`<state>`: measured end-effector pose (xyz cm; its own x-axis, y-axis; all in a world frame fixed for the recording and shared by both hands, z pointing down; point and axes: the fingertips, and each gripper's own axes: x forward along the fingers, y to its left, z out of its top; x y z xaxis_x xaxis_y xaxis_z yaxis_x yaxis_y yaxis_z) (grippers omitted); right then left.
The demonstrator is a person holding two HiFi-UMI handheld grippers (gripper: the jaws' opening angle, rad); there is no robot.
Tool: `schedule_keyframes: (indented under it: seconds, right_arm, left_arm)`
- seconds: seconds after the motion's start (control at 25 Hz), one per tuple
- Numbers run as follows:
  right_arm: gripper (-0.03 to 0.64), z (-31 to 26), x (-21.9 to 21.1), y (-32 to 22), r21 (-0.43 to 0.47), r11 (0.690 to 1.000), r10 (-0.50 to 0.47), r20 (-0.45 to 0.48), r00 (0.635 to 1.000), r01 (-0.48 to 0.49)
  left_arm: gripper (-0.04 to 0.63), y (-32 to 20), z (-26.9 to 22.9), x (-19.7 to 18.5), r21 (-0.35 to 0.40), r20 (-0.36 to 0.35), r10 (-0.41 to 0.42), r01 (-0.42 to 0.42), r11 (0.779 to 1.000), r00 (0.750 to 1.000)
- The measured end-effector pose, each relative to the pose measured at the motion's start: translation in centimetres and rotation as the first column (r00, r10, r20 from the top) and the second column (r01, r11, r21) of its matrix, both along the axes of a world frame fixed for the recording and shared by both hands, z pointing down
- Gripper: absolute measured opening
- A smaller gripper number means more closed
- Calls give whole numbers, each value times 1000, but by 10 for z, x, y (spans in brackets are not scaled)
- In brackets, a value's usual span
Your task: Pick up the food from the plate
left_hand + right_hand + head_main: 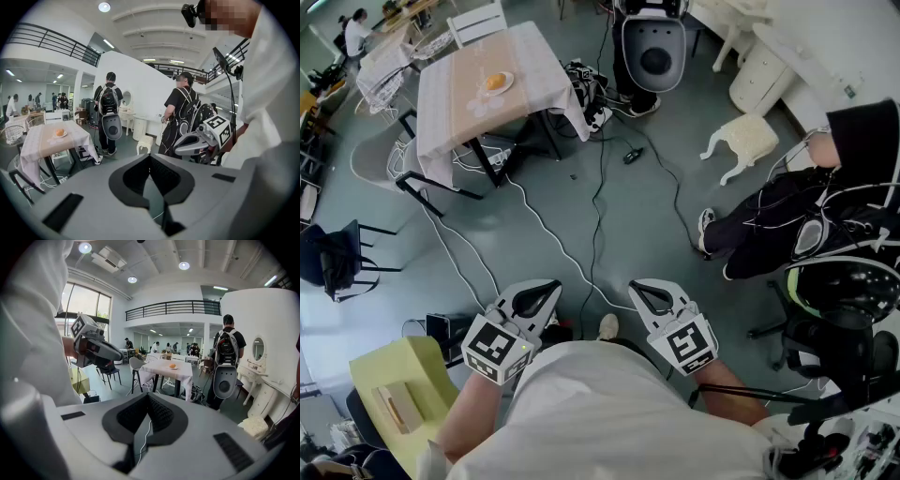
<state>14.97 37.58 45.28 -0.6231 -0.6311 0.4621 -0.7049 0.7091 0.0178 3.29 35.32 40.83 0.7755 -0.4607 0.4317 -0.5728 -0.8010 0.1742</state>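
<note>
Grey-green floor (534,187) of a large open hall, crossed by black and white cables (598,187).

**Head view**
- Square table (450,103) under a pale cloth, far upper left, well apart from both grippers.
- White plate (500,83) near the middle of the tabletop.
- Food (494,82) on that plate: one small rounded piece, orange-yellow, paler at the edge; too small for finer detail.
- White stool (739,141) at upper right; person in black (787,211) at right; yellow box (394,384) at lower left.
- Left gripper (551,286) and right gripper (636,287) side by side at bottom centre, close to the body, over bare floor, tilted somewhat downward.

**Left gripper view**
- Left gripper (150,159): jaws closed, dark pads meeting along a thin seam, nothing held between them.
- Table (42,145) at left in the middle distance; food (60,132) as an orange spot on the plate (60,136), well apart from the jaws.
- Standing person (110,105) with a grey pack, just beyond the table.
- Right gripper (178,150) near, at right.

**Right gripper view**
- Right gripper (149,398): jaws pressed together, empty.
- Table (168,373) ahead, across the room; food (173,365) a small orange dot on top.
- Left gripper (119,357) at left, near.
- Standing person (227,352) right of the table.
</note>
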Motion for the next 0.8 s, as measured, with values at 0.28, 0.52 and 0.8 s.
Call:
schedule_keyframes:
  seconds: [0.28,0.52,0.8]
  right_arm:
    - [12,-2,-23,-22,23,1000,-18,-32,999,19]
    - [12,-9,-69,-43,26,999,-39,-40,998,40]
    - [19,-24,-140,-86,52,999,-1,2,1000,1]
  left_arm:
    - [9,-5,14,-26,-18,-9,-7,7,1000,1000]
    - [9,-30,7,-69,20,-31,-20,20,1000,999]
    - [9,-56,8,-138,31,-54,-16,18,999,998]
